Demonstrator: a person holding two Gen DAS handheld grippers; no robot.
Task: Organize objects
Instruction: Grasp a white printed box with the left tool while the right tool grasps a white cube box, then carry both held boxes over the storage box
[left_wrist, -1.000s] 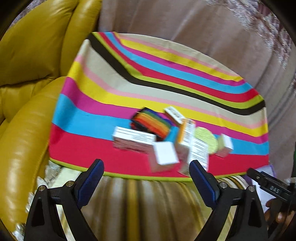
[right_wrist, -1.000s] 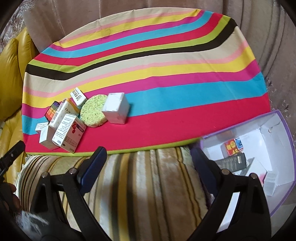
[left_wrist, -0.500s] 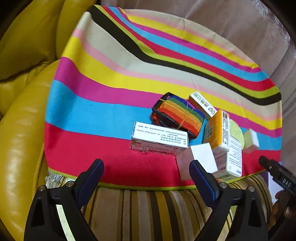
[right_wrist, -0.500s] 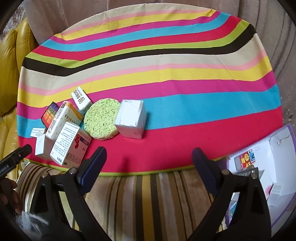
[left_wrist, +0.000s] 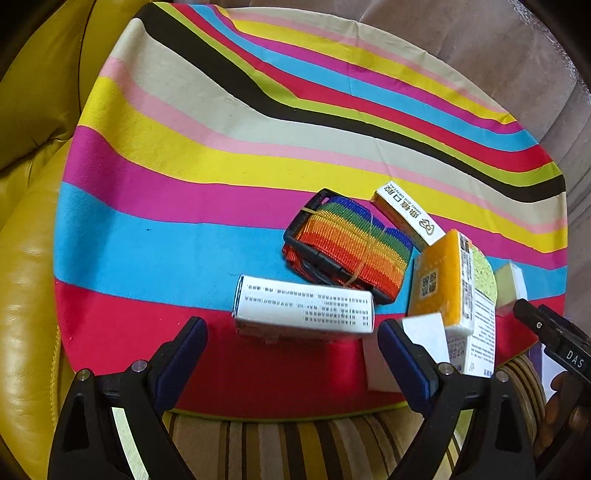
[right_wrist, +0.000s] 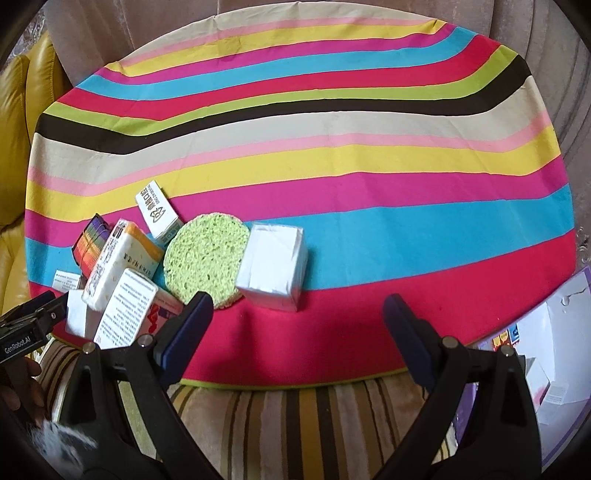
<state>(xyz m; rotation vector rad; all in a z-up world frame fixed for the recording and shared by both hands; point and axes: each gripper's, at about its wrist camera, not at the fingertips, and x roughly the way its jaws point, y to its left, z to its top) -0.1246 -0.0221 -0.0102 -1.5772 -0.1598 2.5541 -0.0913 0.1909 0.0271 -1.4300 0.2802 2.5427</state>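
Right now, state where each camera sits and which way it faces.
Left wrist: on the left tongs, angled down at the long white box and rainbow strap; both fingers show.
Right wrist: on the right tongs, angled down at the white cube box; both fingers show.
Shared: green sponge, striped cloth.

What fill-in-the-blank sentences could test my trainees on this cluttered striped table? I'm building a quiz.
1. The round sponge is coloured ____.
2. The rainbow strap is bound by a thin rubber ____.
3. The left gripper and the right gripper both have their jaws ____.
4. The white cube box touches the sponge on the sponge's ____ side in the right wrist view.

Missing words: green; band; open; right
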